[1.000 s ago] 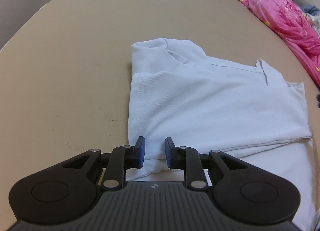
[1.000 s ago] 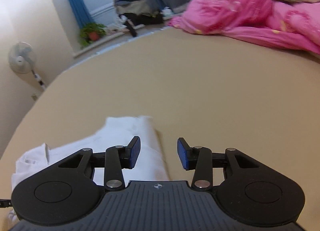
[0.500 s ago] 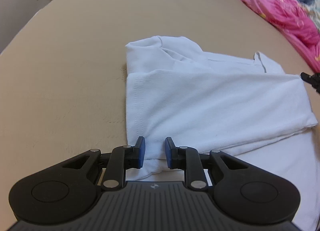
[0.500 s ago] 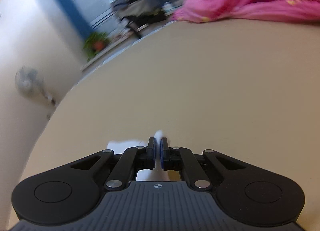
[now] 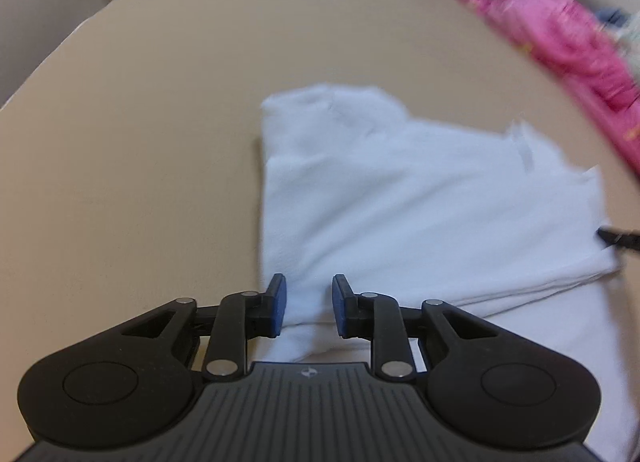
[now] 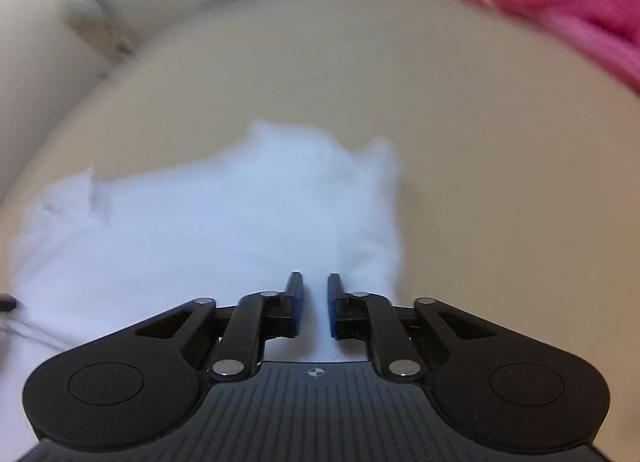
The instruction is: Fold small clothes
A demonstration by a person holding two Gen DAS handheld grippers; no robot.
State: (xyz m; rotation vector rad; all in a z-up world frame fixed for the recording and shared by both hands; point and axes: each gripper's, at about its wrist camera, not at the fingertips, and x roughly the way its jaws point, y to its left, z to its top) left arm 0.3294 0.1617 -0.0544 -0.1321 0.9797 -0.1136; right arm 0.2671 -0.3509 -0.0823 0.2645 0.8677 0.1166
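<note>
A white cotton polo shirt [image 5: 420,198] lies partly folded on the flat tan surface [image 5: 140,134], which could be a bed or a worktop. One layer is doubled over the body, so a thick folded edge runs across the near right side, and the collar shows at the far right. The shirt's left edge is straight, with a rounded sleeve bulge at the far left corner.

The left gripper [image 5: 306,304] hovers low over the shirt's near left corner. Its blue-padded fingers [image 5: 278,302] are spread apart, with white cloth showing in the gap between them; they hold nothing that can be seen. At the right edge of this view, a dark tip of the other tool shows just beside the folded layer's corner.

The right gripper [image 6: 314,304] is above the shirt's [image 6: 200,230] near right part. Its fingers [image 6: 294,302] stand with a narrow gap between them, and white cloth shows through it. Whether they touch the fabric cannot be told; the view is blurred.

A rumpled pink quilt [image 5: 560,46] lies along the far right edge of the surface, well apart from the shirt. A pale standing fan [image 6: 86,10] is by the wall at the far left.
</note>
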